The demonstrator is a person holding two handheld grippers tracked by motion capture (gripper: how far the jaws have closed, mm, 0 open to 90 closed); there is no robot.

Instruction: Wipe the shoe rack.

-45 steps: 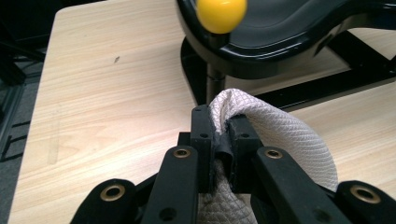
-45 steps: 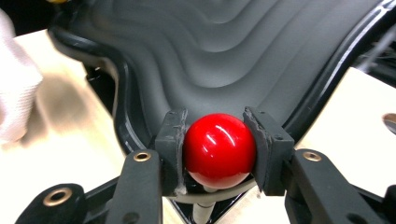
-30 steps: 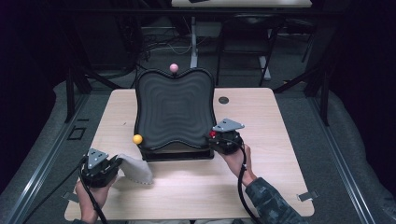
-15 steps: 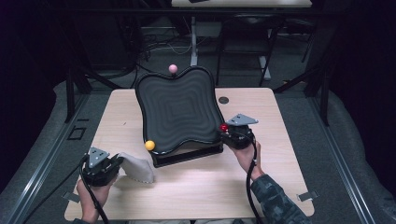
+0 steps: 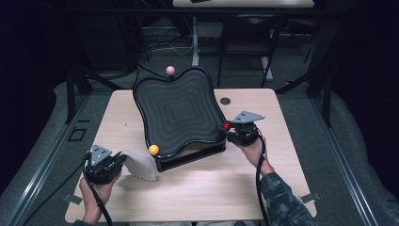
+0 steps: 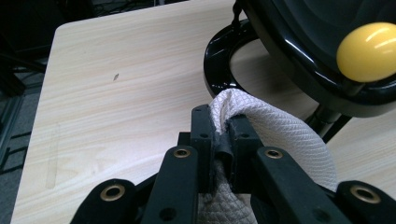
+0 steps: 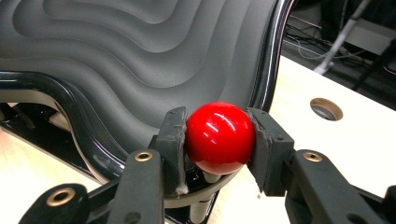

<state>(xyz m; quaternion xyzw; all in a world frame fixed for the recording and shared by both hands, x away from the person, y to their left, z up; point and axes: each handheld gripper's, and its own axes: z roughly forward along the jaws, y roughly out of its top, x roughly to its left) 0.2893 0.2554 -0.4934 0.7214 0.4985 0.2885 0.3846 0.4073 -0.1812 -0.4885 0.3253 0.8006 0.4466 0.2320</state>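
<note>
The right gripper (image 5: 231, 128) is clamping its 2 jaws on the red knob (image 7: 219, 137), 1 pad pressing on each side of it. The knob is sitting at the right corner of the black tray (image 5: 181, 110), whose ridged surface is tilting toward the person above its base. In the right gripper view the tray's glossy rim is curving just behind and below the knob, with the bench (image 5: 263, 155) and a round hole (image 5: 225, 100) in it beyond.

The left gripper (image 5: 113, 162) is resting at the near left of the bench, its jaws pinched together on a fold of white cloth (image 6: 275, 135). The cloth is lying just beside the tray's near left corner, where a yellow knob (image 5: 153, 149) is standing. A pink knob (image 5: 170, 70) is sitting at the tray's far edge.
</note>
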